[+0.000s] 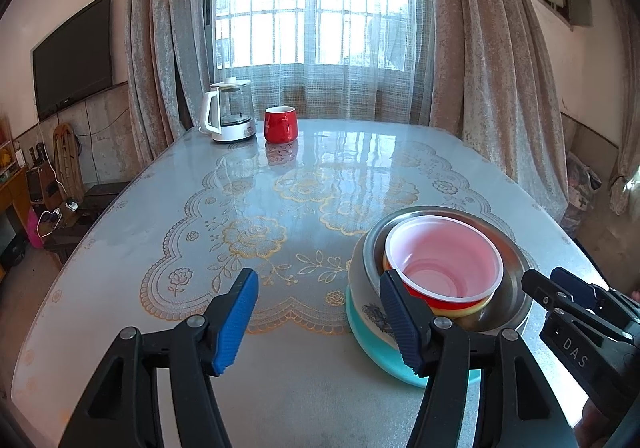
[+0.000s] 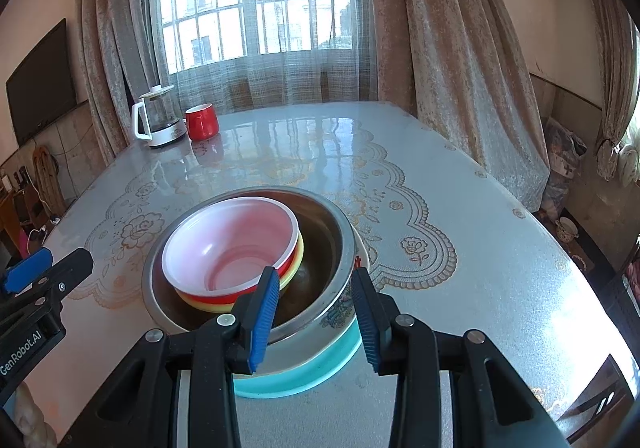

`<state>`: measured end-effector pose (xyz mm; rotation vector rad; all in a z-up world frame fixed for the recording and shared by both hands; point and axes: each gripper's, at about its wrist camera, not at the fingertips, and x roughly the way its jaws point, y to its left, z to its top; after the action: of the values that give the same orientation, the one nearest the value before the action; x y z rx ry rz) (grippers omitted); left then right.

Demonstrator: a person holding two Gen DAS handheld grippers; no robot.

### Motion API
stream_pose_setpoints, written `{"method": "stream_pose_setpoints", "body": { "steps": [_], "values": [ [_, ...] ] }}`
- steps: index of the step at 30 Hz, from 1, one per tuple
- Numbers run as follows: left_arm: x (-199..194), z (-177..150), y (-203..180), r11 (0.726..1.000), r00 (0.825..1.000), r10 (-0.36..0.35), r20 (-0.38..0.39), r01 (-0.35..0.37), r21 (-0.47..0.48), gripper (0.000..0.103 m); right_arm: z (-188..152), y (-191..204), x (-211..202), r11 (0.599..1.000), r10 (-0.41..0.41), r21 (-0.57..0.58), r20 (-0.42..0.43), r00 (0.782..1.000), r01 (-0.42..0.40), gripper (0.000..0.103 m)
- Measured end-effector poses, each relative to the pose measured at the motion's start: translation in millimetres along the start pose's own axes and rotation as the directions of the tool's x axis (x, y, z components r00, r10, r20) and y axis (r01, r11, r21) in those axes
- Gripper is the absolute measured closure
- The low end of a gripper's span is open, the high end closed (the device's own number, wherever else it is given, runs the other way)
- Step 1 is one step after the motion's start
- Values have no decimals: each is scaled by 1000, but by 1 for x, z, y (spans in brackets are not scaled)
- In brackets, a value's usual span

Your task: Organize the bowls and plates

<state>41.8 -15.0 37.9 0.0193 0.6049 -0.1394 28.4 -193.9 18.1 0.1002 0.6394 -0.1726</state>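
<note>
A stack of dishes stands on the table near its front edge: a teal plate (image 1: pixel 384 352) at the bottom, a white patterned bowl (image 1: pixel 368 300), a steel bowl (image 1: pixel 508 248), then a yellow bowl and a red bowl with a white inside (image 1: pixel 444 248) tilted within. The stack also shows in the right wrist view: teal plate (image 2: pixel 308 376), steel bowl (image 2: pixel 320 244), red bowl (image 2: pixel 232 244). My left gripper (image 1: pixel 320 316) is open and empty, just left of the stack. My right gripper (image 2: pixel 316 320) is open, its fingers either side of the stack's near rim.
A white and glass kettle (image 1: pixel 230 110) and a red mug (image 1: pixel 280 124) stand at the table's far left. The table (image 1: pixel 280 208) has a glossy cloth with gold flowers. Curtains and a window lie behind, a TV (image 1: pixel 72 56) on the left wall.
</note>
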Motion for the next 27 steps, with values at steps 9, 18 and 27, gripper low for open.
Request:
{"method": "stream_pose_setpoints", "body": {
  "steps": [9,18,27],
  "values": [
    [0,1,-1,1000,1000,6,4,-6,0,37,4,1,1,1000,9,-12,9,1000,-9,65],
    [0,3,-3,1000,1000,6,9,-6,3,36,7,-1,4,1000,18,-13,13,1000,-17,65],
    [2,5,-8,1000,1000,4,14,-4,9,33,10,-4,4,1000,23,-12,20,1000,-22,65]
  ]
}}
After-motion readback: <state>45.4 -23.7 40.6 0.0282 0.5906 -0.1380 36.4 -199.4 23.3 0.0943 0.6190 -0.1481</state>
